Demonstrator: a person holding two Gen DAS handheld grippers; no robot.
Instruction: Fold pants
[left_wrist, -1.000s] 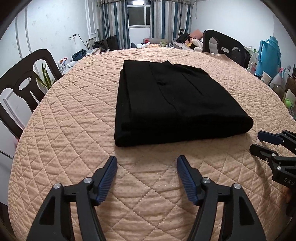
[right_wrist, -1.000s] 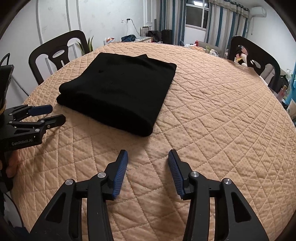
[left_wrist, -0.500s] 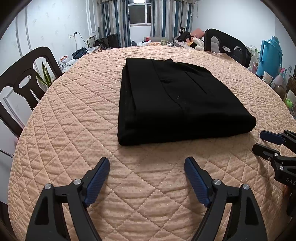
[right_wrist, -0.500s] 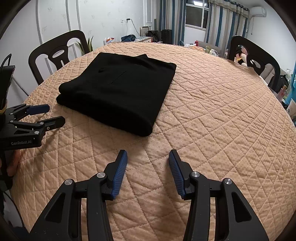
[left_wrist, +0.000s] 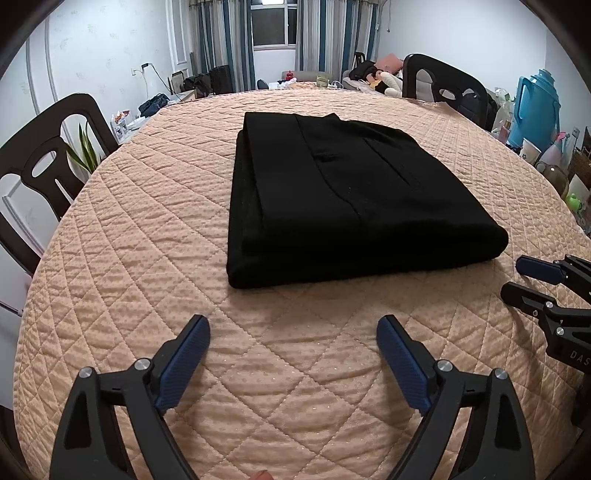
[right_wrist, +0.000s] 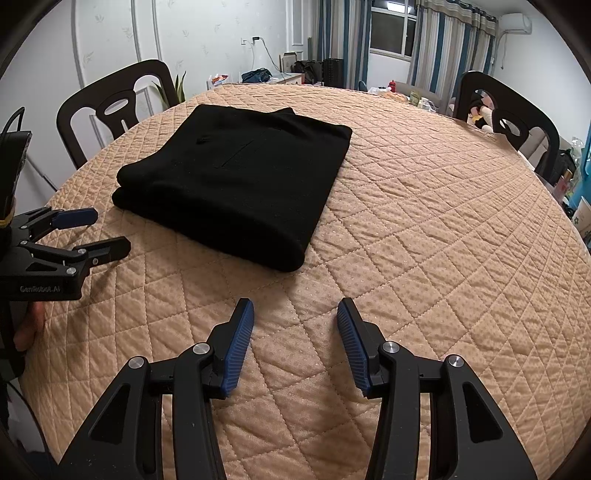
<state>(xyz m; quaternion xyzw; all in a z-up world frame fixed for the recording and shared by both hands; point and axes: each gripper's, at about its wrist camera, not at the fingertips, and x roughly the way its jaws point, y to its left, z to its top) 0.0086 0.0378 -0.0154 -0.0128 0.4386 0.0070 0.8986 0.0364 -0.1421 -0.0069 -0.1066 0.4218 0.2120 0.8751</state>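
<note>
**Pants lying folded, both grippers standing off empty**

While the pants are sitting as a thick black rectangle at centre frame in the left wrist view, the left gripper is hovering wide apart and empty at the bottom, with quilt showing between it and the bundle's near edge. From this gripper the bundle is lying straight ahead and slightly right, its long axis running away up the frame toward the window. At the right edge the right gripper is pointing in, its tips sitting just beside the bundle's near right corner, so it is looking the nearer of the two.

In the right wrist view, the pants are lying up and left of the right gripper, which is gaping moderately and holding nothing. Edges are looking square, layers stacked evenly, top smooth with a faint seam, near edge rounded. I am judging the folding essentially complete.
</note>
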